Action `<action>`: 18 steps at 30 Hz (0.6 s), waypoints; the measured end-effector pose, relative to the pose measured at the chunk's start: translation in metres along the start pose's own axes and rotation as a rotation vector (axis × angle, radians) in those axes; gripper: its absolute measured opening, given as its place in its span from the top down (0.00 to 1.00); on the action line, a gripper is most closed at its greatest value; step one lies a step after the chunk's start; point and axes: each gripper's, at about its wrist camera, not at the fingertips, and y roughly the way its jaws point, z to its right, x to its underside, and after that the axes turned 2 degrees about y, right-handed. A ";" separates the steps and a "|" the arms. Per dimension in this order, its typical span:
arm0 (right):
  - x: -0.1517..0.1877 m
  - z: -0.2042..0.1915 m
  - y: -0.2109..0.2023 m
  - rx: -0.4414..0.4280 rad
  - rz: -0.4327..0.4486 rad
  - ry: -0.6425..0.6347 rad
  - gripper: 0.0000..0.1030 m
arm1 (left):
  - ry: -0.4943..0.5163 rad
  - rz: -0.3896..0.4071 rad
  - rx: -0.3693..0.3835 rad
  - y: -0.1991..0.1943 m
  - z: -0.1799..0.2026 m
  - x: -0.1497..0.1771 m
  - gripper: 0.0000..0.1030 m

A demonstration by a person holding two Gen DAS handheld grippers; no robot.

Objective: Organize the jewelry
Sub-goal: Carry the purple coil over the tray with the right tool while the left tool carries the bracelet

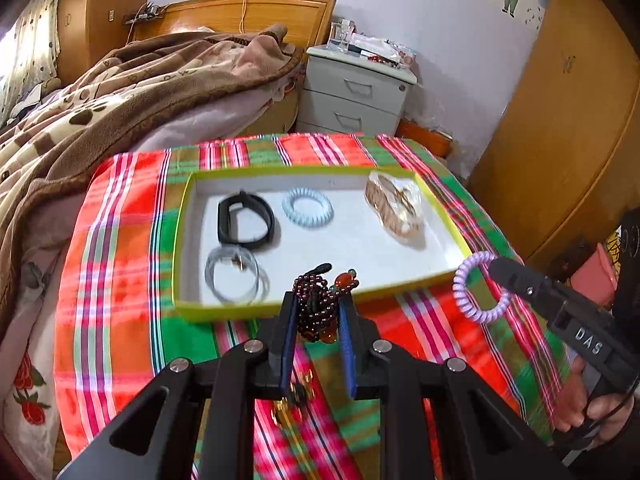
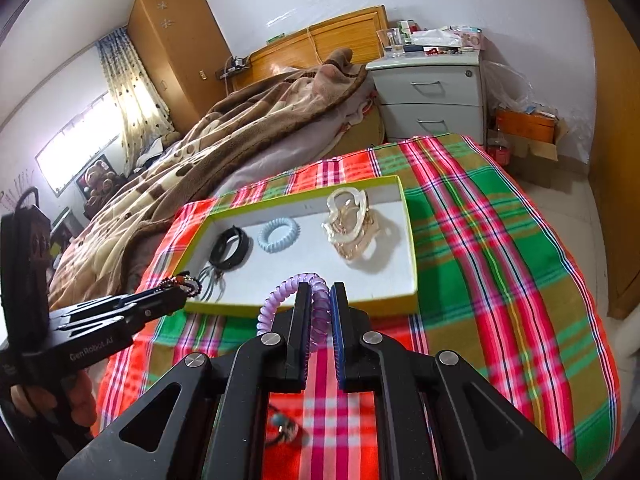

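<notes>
With the left gripper (image 1: 316,312) clamped on the dark bead bracelet (image 1: 316,300) and the right gripper (image 2: 320,300) pinching the purple coil tie (image 2: 298,300), carry both over the tray (image 2: 412,280)'s near rim and release onto bare floor.

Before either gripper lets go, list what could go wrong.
1. The bead bracelet dangles loosely from the left gripper; it may snag on the tray's near rim.
2. The purple coil tie in the right gripper is springy; released, it could bounce off the tray.
</notes>
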 end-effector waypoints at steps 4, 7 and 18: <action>-0.010 -0.001 0.015 0.003 -0.006 0.011 0.90 | -0.003 -0.007 0.010 0.010 -0.005 -0.014 0.80; -0.015 -0.002 0.029 0.015 -0.020 0.007 0.90 | -0.009 -0.009 0.009 0.019 -0.009 -0.023 0.80; -0.022 -0.014 0.073 0.044 -0.080 -0.076 0.90 | -0.007 -0.050 0.009 0.062 -0.014 -0.043 0.80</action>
